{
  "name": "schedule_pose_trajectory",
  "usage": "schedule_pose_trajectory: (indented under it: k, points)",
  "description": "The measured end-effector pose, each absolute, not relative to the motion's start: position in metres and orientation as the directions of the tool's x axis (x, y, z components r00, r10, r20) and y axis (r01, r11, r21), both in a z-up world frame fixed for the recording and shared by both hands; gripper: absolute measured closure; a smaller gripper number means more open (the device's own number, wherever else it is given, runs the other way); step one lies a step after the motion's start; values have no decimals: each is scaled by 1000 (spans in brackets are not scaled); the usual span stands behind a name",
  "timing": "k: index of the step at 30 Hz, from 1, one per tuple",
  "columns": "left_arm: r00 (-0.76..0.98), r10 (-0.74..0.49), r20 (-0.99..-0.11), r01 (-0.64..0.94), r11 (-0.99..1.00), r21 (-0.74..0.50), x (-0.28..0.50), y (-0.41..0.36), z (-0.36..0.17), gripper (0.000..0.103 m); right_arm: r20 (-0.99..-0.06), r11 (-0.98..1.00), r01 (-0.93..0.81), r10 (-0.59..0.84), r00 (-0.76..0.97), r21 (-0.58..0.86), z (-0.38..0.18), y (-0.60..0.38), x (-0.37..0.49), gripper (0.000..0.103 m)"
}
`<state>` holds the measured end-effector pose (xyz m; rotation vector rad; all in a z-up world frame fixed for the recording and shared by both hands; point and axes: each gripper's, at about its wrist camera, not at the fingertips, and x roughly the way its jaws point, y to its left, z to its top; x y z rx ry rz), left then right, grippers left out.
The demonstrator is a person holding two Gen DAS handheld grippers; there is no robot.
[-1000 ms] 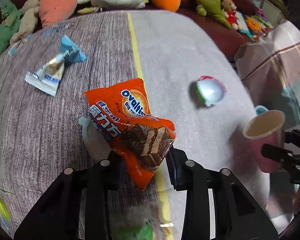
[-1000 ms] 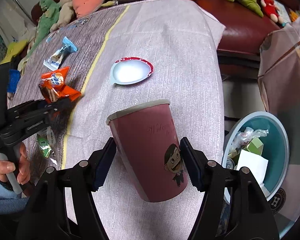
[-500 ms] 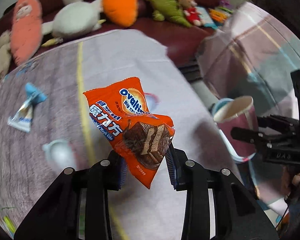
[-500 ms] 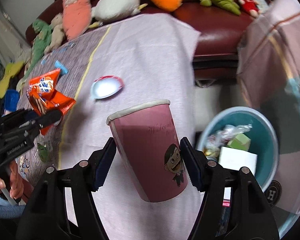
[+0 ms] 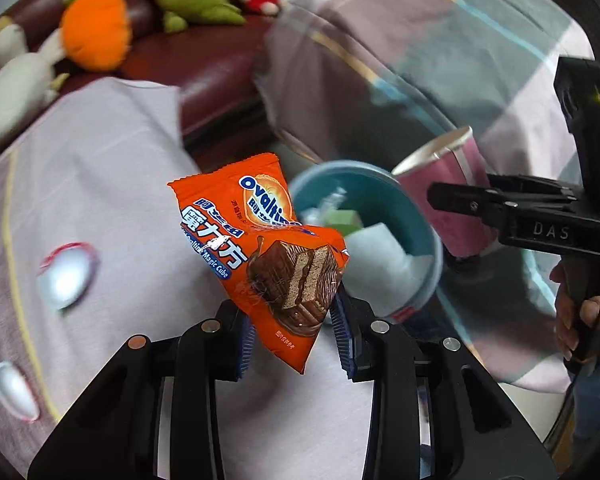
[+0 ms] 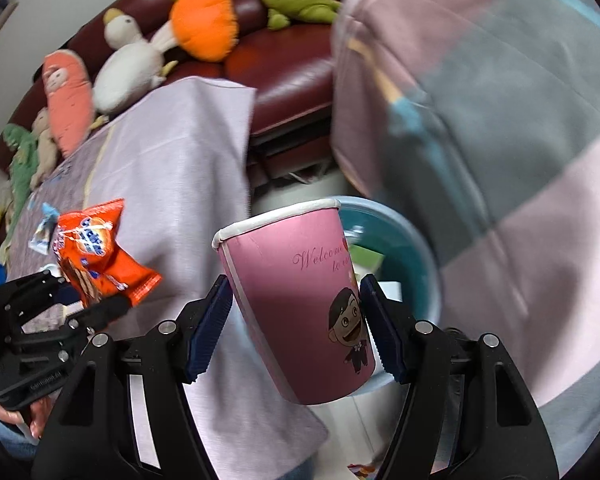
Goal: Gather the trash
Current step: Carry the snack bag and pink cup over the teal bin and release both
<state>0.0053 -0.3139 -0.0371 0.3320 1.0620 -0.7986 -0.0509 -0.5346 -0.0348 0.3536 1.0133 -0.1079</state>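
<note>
The left gripper (image 5: pixel 294 320) is clamped on an orange snack wrapper (image 5: pixel 268 248), its blue pads pinching the lower end so the packet stands up out of the jaws, crumpled and tilted. It hangs in the air above the right-hand edge of the table (image 5: pixel 100 184), which is draped in a pale lilac cloth. Just beyond the wrapper, on the floor off that edge, sits a teal bin (image 5: pixel 416 216) with white paper and a small green box already inside.

The right gripper (image 6: pixel 296 328) is closed around a pink paper cup (image 6: pixel 300 300), one pad on each side of its wall. The cup is empty, with its open white rim tilted up and to the left, and a little cartoon figure is printed on its side. It is held in front of the bin (image 6: pixel 412 248), off the table's edge.

Back on the cloth two round foil lids (image 5: pixel 66 272) lie near the left side, blurred, and a small blue and white wrapper (image 6: pixel 44 228) lies further back. Stuffed toys line the dark red sofa (image 6: pixel 284 64) behind the table, an orange one (image 6: pixel 204 24) among them. A checked blanket (image 6: pixel 480 100) fills the right side. The person's fingers (image 5: pixel 592 316) wrap the right gripper's handle.
</note>
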Motion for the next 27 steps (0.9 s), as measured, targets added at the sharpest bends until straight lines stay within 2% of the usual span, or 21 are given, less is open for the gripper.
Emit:
schedule_pose_trajectory:
  k: [12, 20, 22, 24, 26, 27]
  points:
    - [162, -378, -911, 762, 635, -127, 9, -382, -85, 68, -859, 925, 297, 56, 508, 235, -50, -565, -51, 40]
    - [121, -368, -922, 769, 622, -147, 15, -399, -105, 67, -864, 925, 304, 49, 501, 229, -54, -574, -48, 40]
    - [125, -366, -922, 768, 624, -143, 16, -398, -105, 61, -865, 925, 306, 46, 500, 226, -54, -575, -48, 40]
    - [141, -361, -922, 769, 627, -128, 17, -398, -105, 40, -866, 925, 308, 44, 499, 225, -54, -576, -47, 40]
    - [169, -359, -918, 765, 635, -108, 17, -395, -102, 31, -866, 925, 309, 41, 498, 221, -54, -575, -46, 40]
    - [175, -360, -916, 763, 637, -105, 17, -393, -100, 30, -866, 925, 309, 40, 498, 220, -53, -575, -45, 40]
